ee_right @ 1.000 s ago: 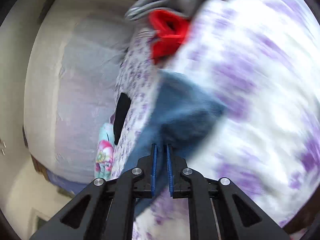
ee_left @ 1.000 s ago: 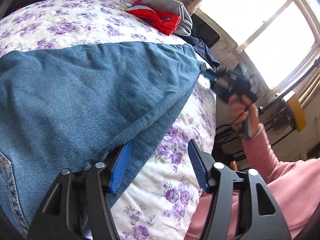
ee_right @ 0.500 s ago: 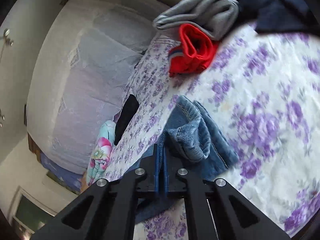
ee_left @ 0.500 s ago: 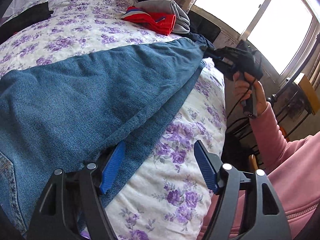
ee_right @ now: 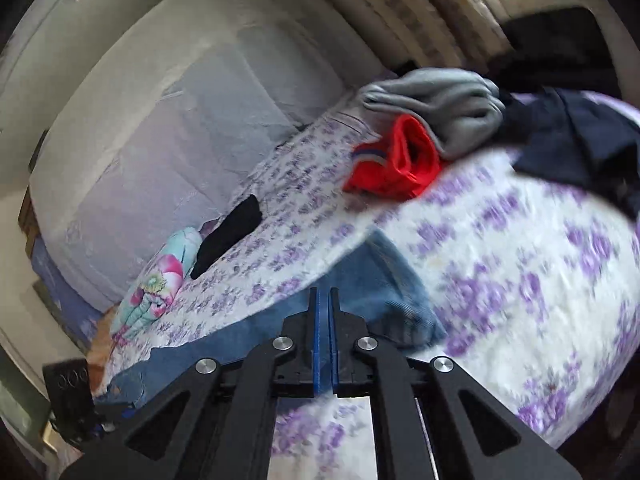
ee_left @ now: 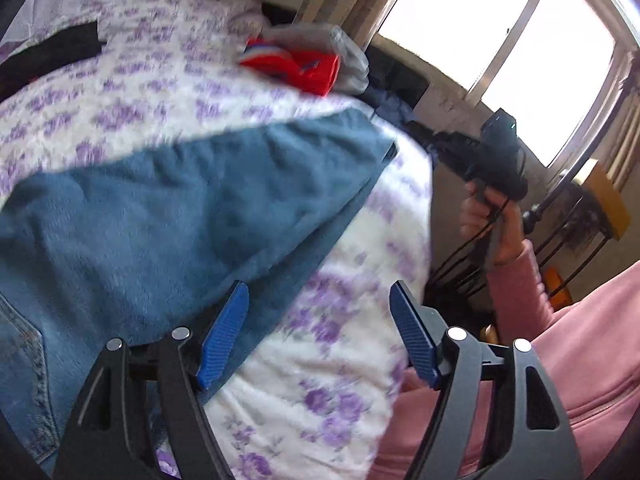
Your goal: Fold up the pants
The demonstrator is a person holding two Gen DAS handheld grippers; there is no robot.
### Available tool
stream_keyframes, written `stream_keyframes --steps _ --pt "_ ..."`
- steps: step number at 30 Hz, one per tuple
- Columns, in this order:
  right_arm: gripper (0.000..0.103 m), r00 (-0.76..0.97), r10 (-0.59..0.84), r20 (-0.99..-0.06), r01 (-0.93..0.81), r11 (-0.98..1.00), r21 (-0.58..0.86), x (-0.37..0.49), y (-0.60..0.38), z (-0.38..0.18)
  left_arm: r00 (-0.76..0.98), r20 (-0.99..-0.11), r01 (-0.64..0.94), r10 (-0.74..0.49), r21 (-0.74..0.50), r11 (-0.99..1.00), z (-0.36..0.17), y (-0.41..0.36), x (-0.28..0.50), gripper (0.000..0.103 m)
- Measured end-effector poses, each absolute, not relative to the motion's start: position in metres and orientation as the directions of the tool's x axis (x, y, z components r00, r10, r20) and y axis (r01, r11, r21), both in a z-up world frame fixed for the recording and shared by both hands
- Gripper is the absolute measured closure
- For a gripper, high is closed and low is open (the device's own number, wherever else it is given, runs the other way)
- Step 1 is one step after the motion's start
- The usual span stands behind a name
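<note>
Blue denim pants (ee_left: pixel 168 216) lie across the purple-flowered bed, waist end at the lower left, leg ends stretched toward the far right edge. My left gripper (ee_left: pixel 318 332) is open, its left finger over the pants' near edge, its right finger over bare bedspread. My right gripper (ee_right: pixel 325 340) is shut on the pants' leg cuff (ee_right: pixel 384 300). It also shows in the left wrist view (ee_left: pixel 404 148), held at the tip of the leg near the bed's edge.
A red garment (ee_left: pixel 296 66) and a grey folded garment (ee_left: pixel 340 56) lie at the far end of the bed, with dark clothes (ee_right: pixel 576 148) beside them. A black item (ee_right: pixel 228 236) and a colourful bundle (ee_right: pixel 156 280) lie near the pillows. A window (ee_left: pixel 500 48) is right.
My right gripper has pulled the cuff outward toward the bed's edge, drawing the leg flatter. Both views have tilted, and my left gripper stays open over the pants' near edge.
</note>
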State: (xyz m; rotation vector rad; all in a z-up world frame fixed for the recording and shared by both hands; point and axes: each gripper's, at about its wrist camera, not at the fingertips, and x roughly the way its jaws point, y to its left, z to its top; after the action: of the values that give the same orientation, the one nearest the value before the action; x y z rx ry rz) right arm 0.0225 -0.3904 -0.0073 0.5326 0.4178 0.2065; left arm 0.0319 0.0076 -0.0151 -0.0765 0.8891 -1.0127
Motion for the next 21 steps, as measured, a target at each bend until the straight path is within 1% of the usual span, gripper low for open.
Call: stream_keyframes --steps 1,2,3,4,6,7,8,9,10,11,13,15,18,21 --pt "0.095 0.899 0.308 -0.311 -0.122 0.858 0.498 0.03 -0.38 0.002 0.25 -0.58 0.706 -0.775 -0.439 0.556 -0.006 0.01 0.031 0.022" --pt "0.082 0.897 0.316 -0.309 -0.14 0.866 0.479 0.037 -0.374 0.006 0.28 -0.571 0.702 -0.772 -0.426 0.57 -0.002 0.01 0.031 0.018" --pt "0.075 0.893 0.314 -0.323 -0.14 0.875 0.464 0.044 -0.371 0.006 0.316 -0.578 0.69 -0.752 -0.404 0.6 -0.001 0.009 0.033 0.015" --pt "0.069 0.882 0.301 -0.362 -0.118 0.886 0.449 0.053 -0.368 0.002 0.337 -0.601 0.674 -0.724 -0.383 0.632 -0.004 0.007 0.036 0.015" --pt "0.071 0.807 0.281 -0.519 -0.021 0.893 0.45 0.073 -0.374 -0.026 0.301 -0.675 0.634 -0.674 -0.387 0.67 -0.023 0.001 0.044 0.016" --pt "0.08 0.778 0.307 -0.549 -0.006 0.876 0.482 0.075 -0.382 -0.042 0.264 -0.713 0.615 -0.649 -0.394 0.683 -0.038 -0.001 0.045 0.016" --pt "0.09 0.764 0.357 -0.538 -0.007 0.838 0.546 0.071 -0.393 -0.055 0.262 -0.725 0.616 -0.638 -0.383 0.688 -0.046 0.0 0.042 0.016" --pt "0.09 0.767 0.387 -0.512 -0.008 0.803 0.596 0.064 -0.402 -0.059 0.284 -0.718 0.628 -0.635 -0.362 0.689 -0.049 0.0 0.038 0.016" --pt "0.087 0.772 0.421 -0.477 -0.007 0.755 0.656 0.055 -0.411 -0.06 0.3 -0.716 0.639 -0.631 -0.341 0.69 -0.047 0.0 0.033 0.016" --pt "0.079 0.783 0.426 -0.454 0.003 0.727 0.687 0.046 -0.417 -0.057 0.308 -0.718 0.648 -0.624 -0.322 0.69 -0.044 -0.003 0.031 0.015" --pt "0.064 0.824 0.407 -0.395 0.011 0.685 0.728 0.029 -0.427 -0.049 0.307 -0.718 0.647 -0.625 -0.323 0.69 -0.046 -0.005 0.033 0.014" --pt "0.063 0.837 0.392 -0.381 0.016 0.68 0.733 0.022 -0.432 -0.045 0.305 -0.714 0.644 -0.631 -0.334 0.689 -0.045 -0.005 0.035 0.014" --pt "0.057 0.822 0.367 -0.437 0.071 0.694 0.716 0.032 -0.433 -0.053 0.302 -0.708 0.642 -0.639 -0.345 0.685 -0.046 -0.003 0.035 0.014" --pt "0.055 0.818 0.356 -0.452 0.116 0.668 0.735 0.046 -0.439 -0.065 0.306 -0.708 0.646 -0.636 -0.337 0.685 -0.046 -0.003 0.034 0.013"
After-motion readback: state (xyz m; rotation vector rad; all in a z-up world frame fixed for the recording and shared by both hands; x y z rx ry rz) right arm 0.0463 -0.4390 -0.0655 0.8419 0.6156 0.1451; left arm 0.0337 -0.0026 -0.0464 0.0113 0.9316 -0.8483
